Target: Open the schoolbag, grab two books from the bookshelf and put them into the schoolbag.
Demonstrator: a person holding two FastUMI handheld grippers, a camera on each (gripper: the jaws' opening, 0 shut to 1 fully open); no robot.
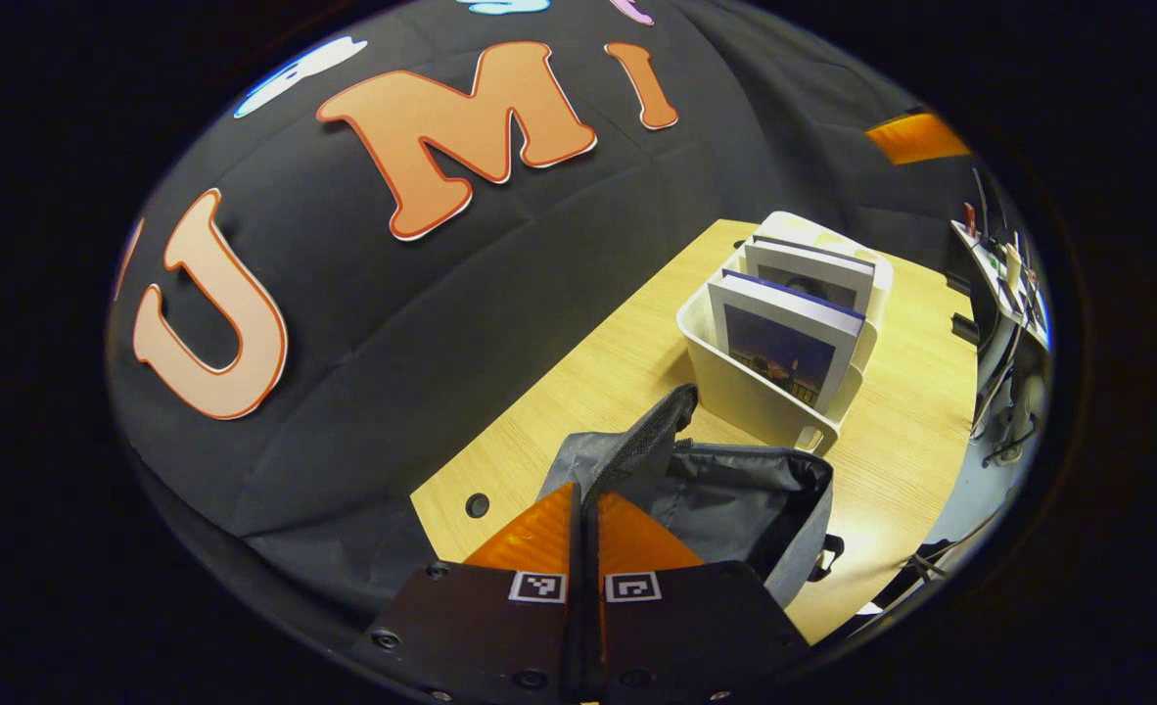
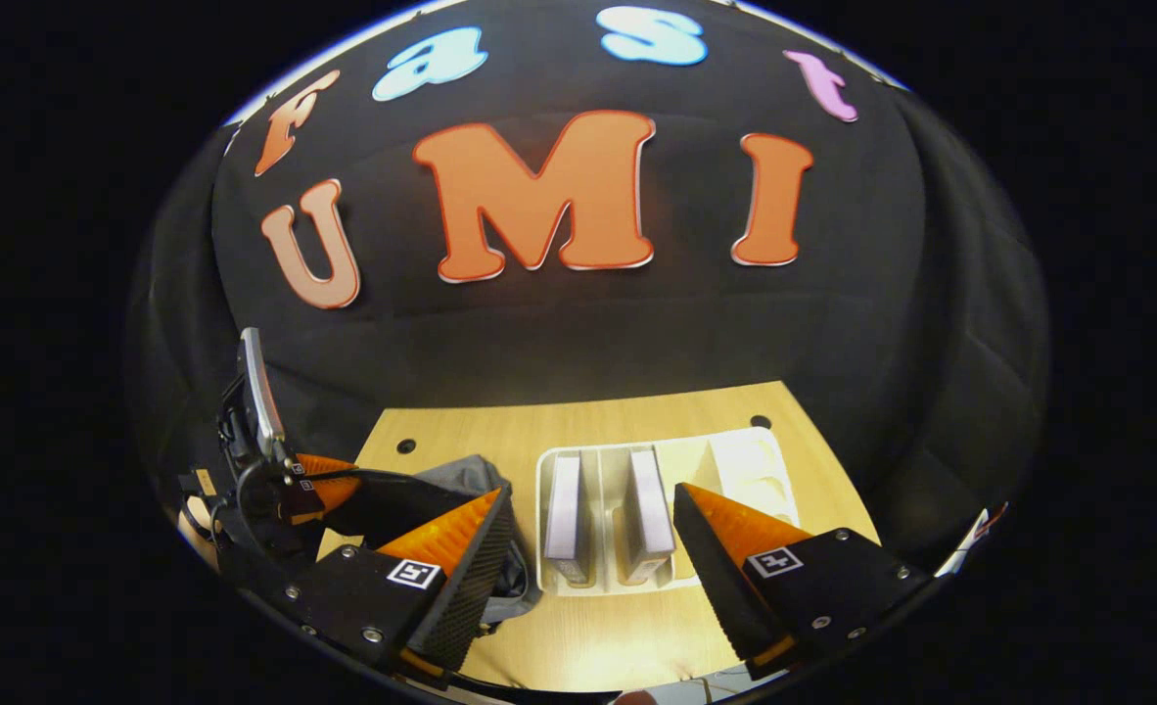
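The grey schoolbag (image 1: 735, 490) lies on the wooden table with its mouth open. My left gripper (image 1: 583, 493) is shut on the bag's dark zipper flap (image 1: 657, 431) and holds it lifted. Behind the bag stands a white bookshelf (image 1: 745, 392) with two upright books (image 1: 784, 343) in its slots. In the right gripper view my right gripper (image 2: 588, 514) hangs open above the bookshelf (image 2: 554, 460). Its fingers straddle the two books (image 2: 564, 519), apart from them. The left gripper (image 2: 329, 480), with the hand holding it, shows at the left on the schoolbag (image 2: 471, 475).
The table (image 1: 588, 372) runs up to the black cloth wall, with small round holes (image 1: 478, 505) near its back edge. The bookshelf's rightmost slots (image 2: 750, 460) hold nothing. Desks and cables (image 1: 1004, 294) stand beyond the table's far end.
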